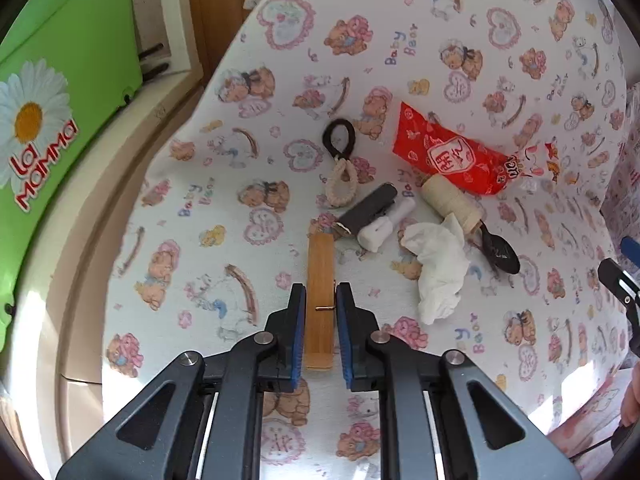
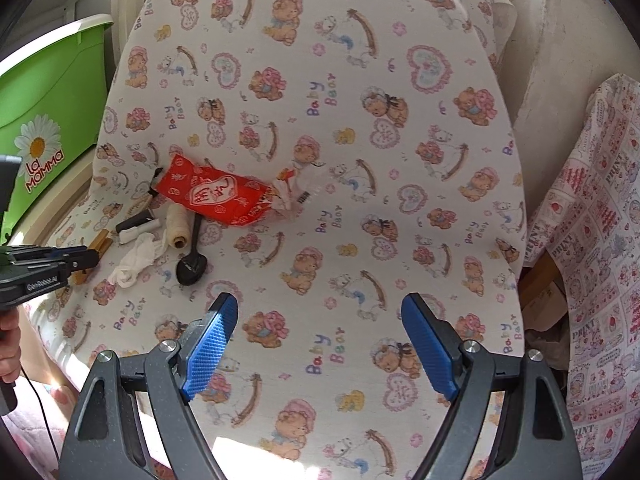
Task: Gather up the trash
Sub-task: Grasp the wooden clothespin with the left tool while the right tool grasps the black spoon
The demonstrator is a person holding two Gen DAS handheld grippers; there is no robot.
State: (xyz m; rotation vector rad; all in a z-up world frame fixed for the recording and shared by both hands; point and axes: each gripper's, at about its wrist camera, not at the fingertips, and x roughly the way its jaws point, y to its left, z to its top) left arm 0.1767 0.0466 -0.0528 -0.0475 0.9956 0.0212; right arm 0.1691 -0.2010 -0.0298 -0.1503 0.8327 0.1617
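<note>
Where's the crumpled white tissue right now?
Left wrist view: the crumpled white tissue lies right of centre on the bear-print cloth, against the twine spool, beside the black spoon.

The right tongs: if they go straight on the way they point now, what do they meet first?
Most likely only the printed cloth. The right tongs stand open over bare fabric; the black spoon and the red wrapper lie off to the left of that line, though depth is unclear.
</note>
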